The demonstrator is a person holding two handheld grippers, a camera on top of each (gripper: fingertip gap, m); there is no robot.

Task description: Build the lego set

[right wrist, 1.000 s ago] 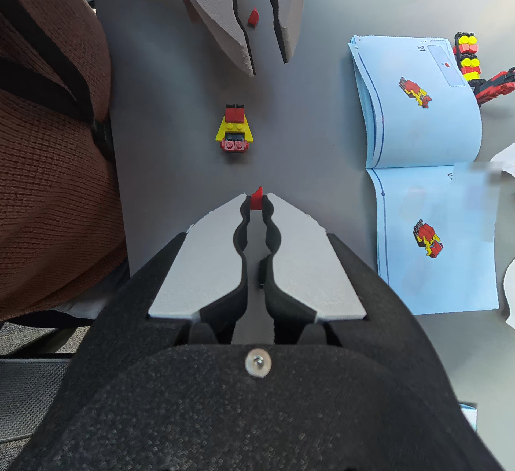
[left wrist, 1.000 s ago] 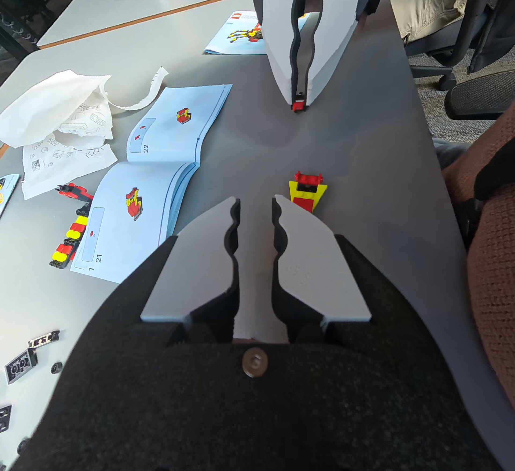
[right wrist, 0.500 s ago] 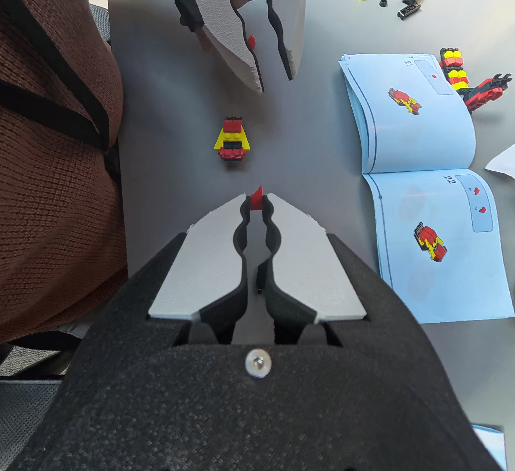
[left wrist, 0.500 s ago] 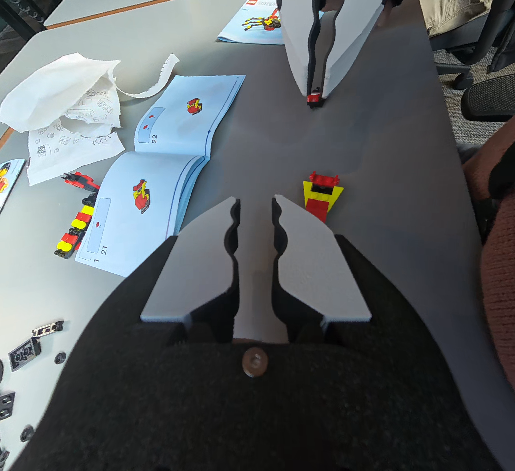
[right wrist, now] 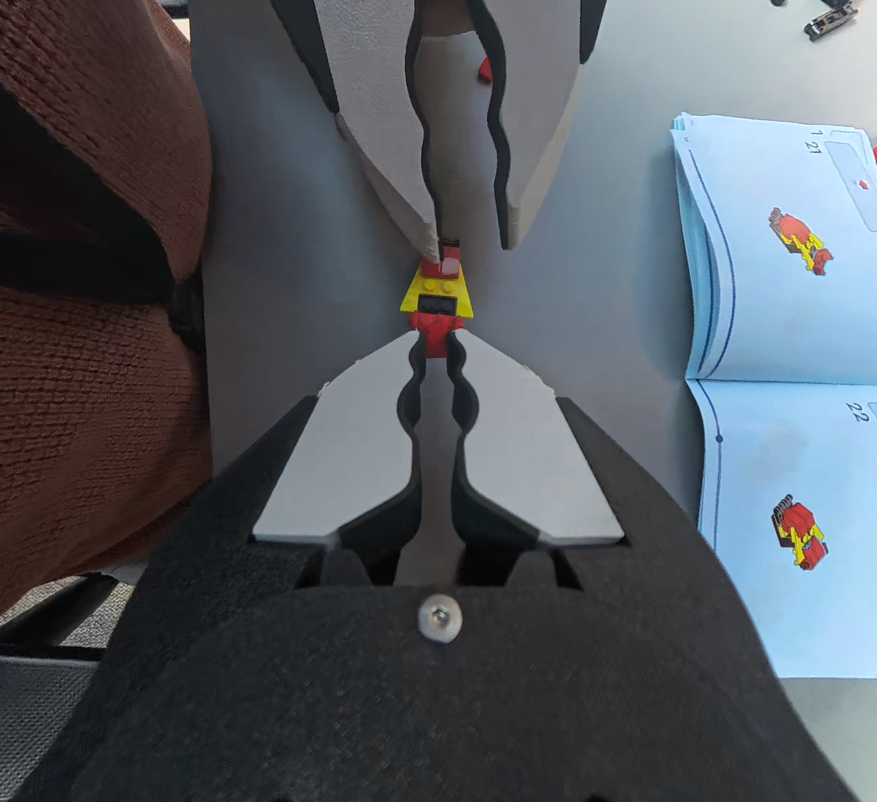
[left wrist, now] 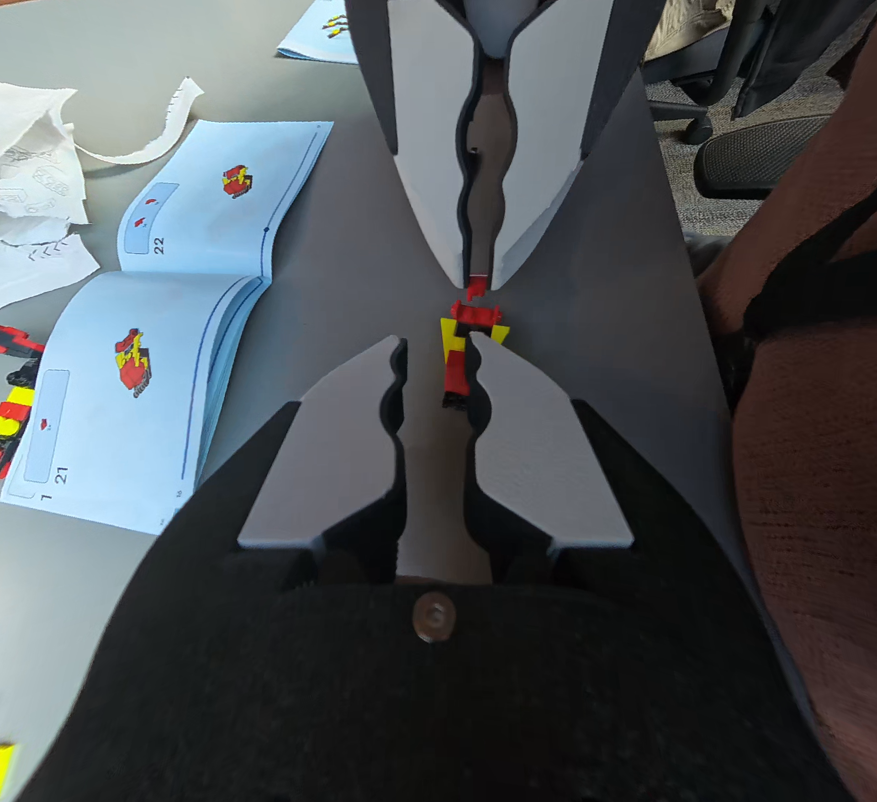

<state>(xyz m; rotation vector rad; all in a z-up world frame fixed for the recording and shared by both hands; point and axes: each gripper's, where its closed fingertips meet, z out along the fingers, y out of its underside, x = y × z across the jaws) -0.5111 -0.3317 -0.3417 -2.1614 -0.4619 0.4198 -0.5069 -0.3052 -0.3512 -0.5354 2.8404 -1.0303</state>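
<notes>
Model (right wrist: pixel 436 300) between grippers, on table (right wrist: pixel 593 304)

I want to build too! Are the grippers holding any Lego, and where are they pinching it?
The right gripper pinches a small red brick by its sides at the fingertips. The left gripper is open, holding nothing.

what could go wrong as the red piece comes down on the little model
1. The model lies loose on the table: the left gripper is open around its end, not clamping, so a press may push it away.
2. The red piece is held only at the right gripper's fingertips and may twist or pop out.
</notes>
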